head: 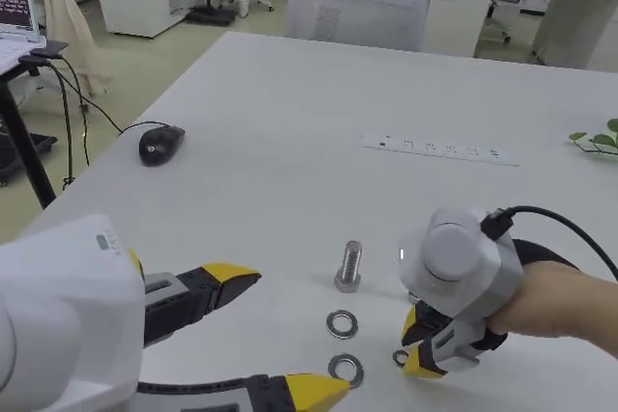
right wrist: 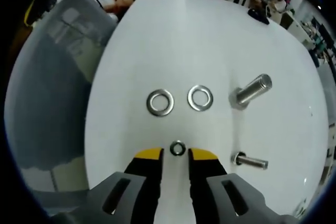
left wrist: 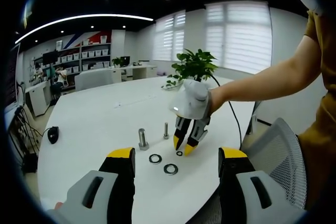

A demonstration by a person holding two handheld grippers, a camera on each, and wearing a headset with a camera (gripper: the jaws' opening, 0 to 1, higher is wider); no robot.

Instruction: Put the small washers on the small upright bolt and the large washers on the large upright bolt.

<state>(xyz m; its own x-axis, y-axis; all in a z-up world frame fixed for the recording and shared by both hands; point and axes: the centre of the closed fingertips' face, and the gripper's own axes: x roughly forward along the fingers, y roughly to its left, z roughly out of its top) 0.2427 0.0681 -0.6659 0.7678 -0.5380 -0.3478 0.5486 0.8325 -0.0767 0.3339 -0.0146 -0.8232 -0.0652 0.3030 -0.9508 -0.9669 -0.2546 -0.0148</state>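
Note:
A large upright bolt (head: 349, 267) stands on the white table (head: 290, 142), with two large washers (head: 342, 323) (head: 346, 368) lying flat in front of it. My right gripper (head: 422, 346) points down at a small washer (head: 400, 358). In the right gripper view, the small washer (right wrist: 178, 148) lies just at the tips of the right gripper (right wrist: 176, 156), whose jaws stand narrowly open on either side of it. The small bolt (right wrist: 251, 161) and the large bolt (right wrist: 252, 92) stand to the right there. My left gripper (head: 275, 335) is wide open at the near edge, holding nothing.
A black mouse (head: 160, 144) sits at the left of the table. A white power strip (head: 439, 150) lies across the far middle, and plant leaves (head: 599, 140) reach in at the right edge. A grey chair (head: 357, 14) stands behind the table.

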